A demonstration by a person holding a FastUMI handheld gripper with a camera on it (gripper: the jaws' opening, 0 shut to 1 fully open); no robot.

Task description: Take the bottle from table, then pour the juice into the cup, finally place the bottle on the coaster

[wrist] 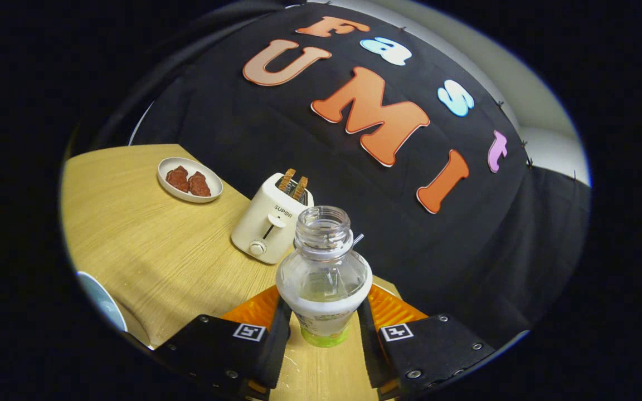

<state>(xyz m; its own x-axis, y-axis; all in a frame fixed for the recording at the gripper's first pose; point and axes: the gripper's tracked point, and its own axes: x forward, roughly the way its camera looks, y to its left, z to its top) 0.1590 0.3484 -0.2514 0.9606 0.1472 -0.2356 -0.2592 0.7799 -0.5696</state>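
Between black fingers point(276, 340) of hand-held gripper point(324, 334): clear uncapped plastic bottle point(324, 273), both fingers clamped on its lower body, over light wooden desk point(148, 239). At 11 o'clock beyond bottle: cream toaster point(271, 220); farther, white plate point(190, 179).

Even overhead light, sharp centre, strong fisheye bending at edges.

Toaster point(272, 225) just beyond the claw-held point(324, 326) bottle point(324, 273) (plate point(190, 179) farther off); bare table point(148, 250) alongside.
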